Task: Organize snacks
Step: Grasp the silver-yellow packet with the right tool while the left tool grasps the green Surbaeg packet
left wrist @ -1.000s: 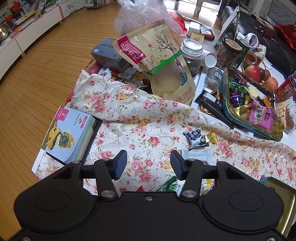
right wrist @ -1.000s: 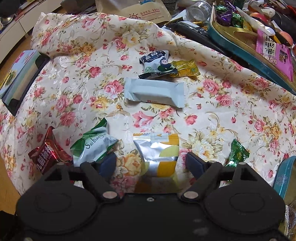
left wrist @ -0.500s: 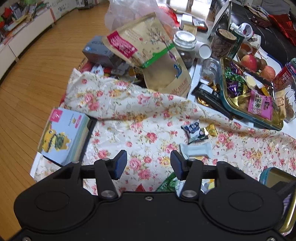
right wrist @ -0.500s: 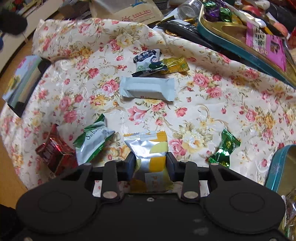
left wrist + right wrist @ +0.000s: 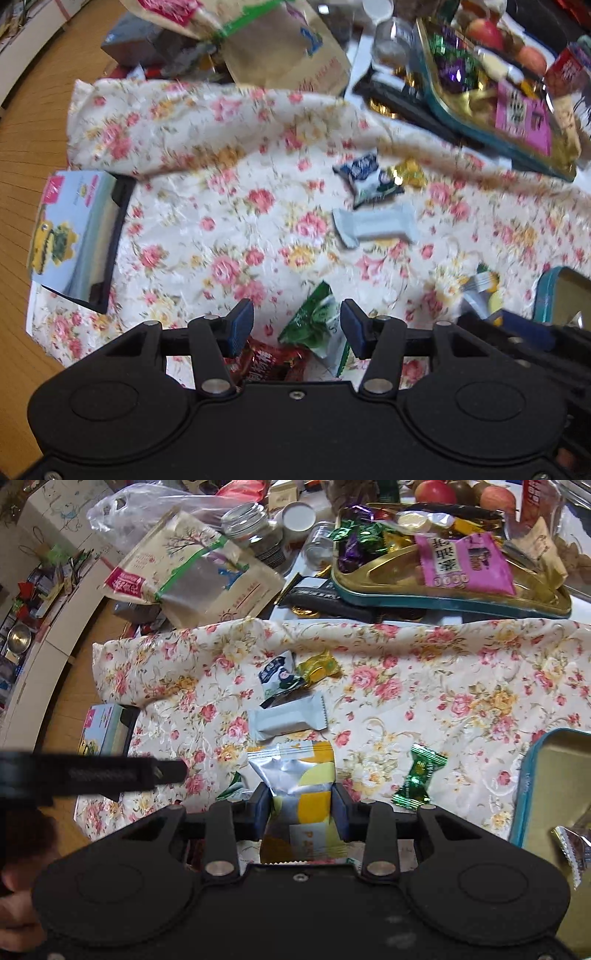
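Observation:
My right gripper is shut on a silver and yellow snack packet and holds it above the floral cloth. A green twist candy lies to its right, beside an open teal tin. Further back lie a white bar, a blue-white packet and a gold candy. My left gripper is open and points down over a green packet, with a red packet under its left finger. Whether the pads touch the green packet is unclear.
A gold tray with a teal rim, full of sweets, sits at the back right. A kraft bag, jars and apples crowd the far side. A picture book lies at the cloth's left edge. A hand shows at lower left.
The right gripper went from wide open to shut on the silver and yellow packet and lifted it. The left gripper sank toward the green and red packets, its jaws unchanged.

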